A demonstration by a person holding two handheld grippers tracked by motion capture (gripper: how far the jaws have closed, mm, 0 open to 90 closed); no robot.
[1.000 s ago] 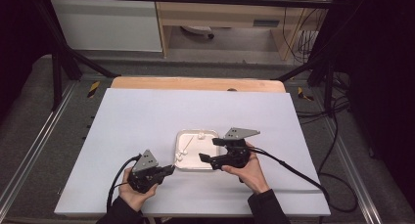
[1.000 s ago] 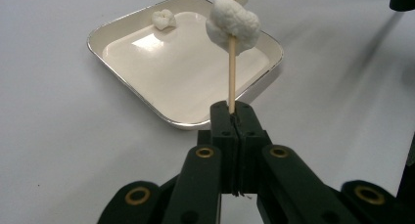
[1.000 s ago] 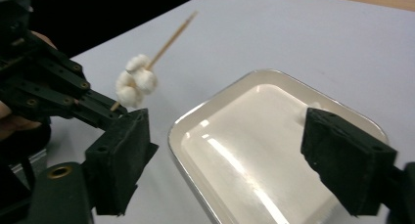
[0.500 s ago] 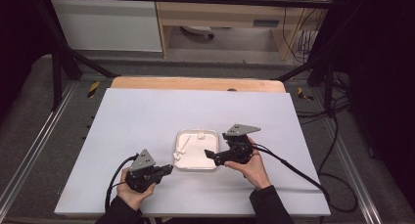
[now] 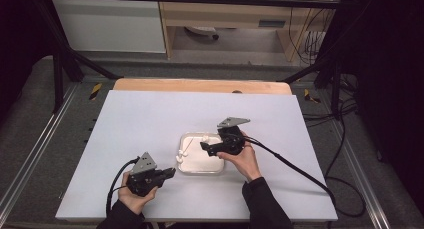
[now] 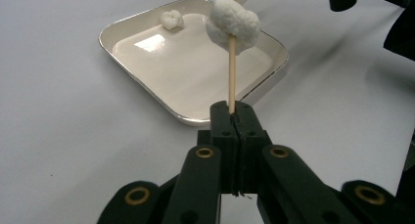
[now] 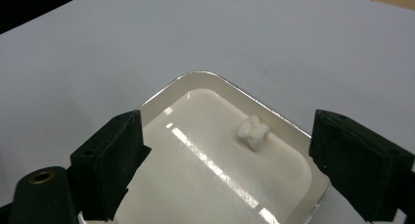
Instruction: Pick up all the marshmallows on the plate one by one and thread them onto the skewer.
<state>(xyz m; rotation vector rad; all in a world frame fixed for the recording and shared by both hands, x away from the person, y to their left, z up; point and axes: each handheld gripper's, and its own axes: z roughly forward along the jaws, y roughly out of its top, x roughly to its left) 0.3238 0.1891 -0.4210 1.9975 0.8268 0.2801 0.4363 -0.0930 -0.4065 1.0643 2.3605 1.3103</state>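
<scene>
Left gripper (image 6: 234, 117): jaws pressed together on the foot of a thin wooden skewer (image 6: 231, 72), which is held upright just beside the near corner of the tray (image 6: 122, 26).
Right gripper (image 7: 225, 158): jaws spread wide with nothing between them; they have just been closing a little, and are poised over the tray, aimed down at the loose marshmallow (image 7: 253, 131).
Skewer load: one marshmallow (image 6: 233, 21) is already threaded, a second is glimpsed above it at the top edge of the left gripper view.
Step in hand, as judged: the last loose piece is to be picked from the tray and threaded onto the skewer.
Doing it well: the jaws should be brought down astride the piece and closed gently, since it looks soft and easily crushed; the rim of the tray should be avoided. The skewer should be kept steady and upright.
Tray contents: one white marshmallow, lying near the far corner; the rest of the glossy floor is bare.
Tray place: seen from above, the tray (image 5: 186, 138) lies on the white table (image 5: 140, 119) between the two hands.
</scene>
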